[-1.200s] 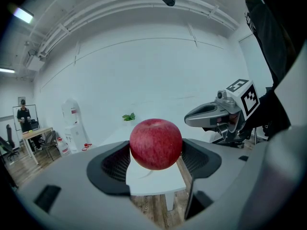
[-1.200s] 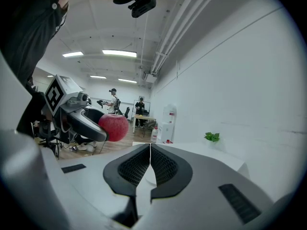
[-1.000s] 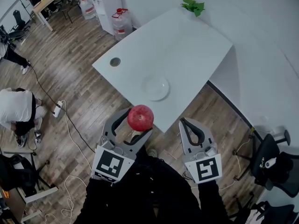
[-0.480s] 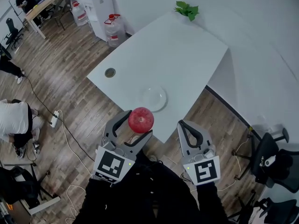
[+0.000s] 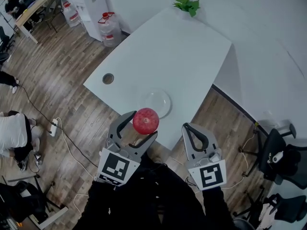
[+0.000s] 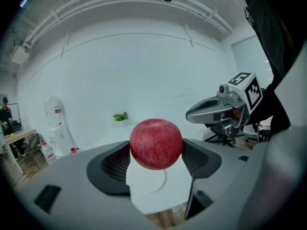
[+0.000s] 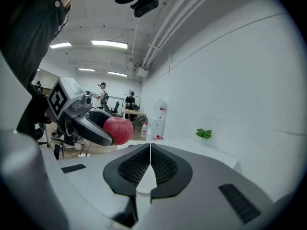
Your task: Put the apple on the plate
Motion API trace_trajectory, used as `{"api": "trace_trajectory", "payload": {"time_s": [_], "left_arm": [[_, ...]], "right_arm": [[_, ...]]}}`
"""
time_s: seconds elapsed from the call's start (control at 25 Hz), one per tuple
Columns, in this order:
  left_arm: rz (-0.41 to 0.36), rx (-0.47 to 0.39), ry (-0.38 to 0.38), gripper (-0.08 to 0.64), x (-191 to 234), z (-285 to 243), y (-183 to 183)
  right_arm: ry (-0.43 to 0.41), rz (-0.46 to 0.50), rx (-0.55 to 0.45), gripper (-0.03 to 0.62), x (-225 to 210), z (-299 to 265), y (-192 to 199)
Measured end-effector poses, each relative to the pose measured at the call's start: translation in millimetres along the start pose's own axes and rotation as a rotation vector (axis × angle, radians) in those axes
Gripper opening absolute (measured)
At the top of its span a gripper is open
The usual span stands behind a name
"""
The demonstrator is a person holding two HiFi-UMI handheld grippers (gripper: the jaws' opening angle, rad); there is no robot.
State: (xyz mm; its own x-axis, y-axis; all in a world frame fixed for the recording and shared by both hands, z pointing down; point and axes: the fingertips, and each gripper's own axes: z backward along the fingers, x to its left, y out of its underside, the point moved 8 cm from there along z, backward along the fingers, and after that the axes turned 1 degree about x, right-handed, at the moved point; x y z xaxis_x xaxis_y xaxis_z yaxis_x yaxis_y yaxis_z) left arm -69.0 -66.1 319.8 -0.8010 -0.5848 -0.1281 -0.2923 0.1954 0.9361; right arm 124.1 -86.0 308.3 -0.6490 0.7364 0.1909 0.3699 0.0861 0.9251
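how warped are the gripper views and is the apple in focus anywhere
Left gripper view: strong fisheye, dark corners, apple sharp between the fingers of the left gripper. Right gripper view: same fisheye, ceiling lights bright, apple small but clear. Head view: milder bend, even light, white plate barely stands out from the white table.

**Open-plan office**

White desk (image 5: 182,56) ahead of left hand-held gripper (image 5: 141,127); office chair (image 5: 272,157) right of right hand-held gripper (image 5: 188,127); water dispenser (image 5: 91,3) plus jugs (image 5: 109,27) far ahead-left; strip lights (image 7: 109,44) overhead; power strip (image 5: 53,127) on wood floor (image 5: 72,80).
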Motion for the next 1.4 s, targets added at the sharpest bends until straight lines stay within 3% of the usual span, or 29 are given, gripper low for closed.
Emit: {"api": "trace_trajectory", "payload": {"time_s": [0.76,1.4], "left_arm": [[-0.099,0.032,0.164,0.347,60,-62,39],[-0.088,0.099,0.267,0.347,80,-109,88]], "right_arm": [[0.093,-0.047,0.082,0.041,-6,-59,-2],[0.156,-0.096,0.152,0.041,4,-82,5]]}}
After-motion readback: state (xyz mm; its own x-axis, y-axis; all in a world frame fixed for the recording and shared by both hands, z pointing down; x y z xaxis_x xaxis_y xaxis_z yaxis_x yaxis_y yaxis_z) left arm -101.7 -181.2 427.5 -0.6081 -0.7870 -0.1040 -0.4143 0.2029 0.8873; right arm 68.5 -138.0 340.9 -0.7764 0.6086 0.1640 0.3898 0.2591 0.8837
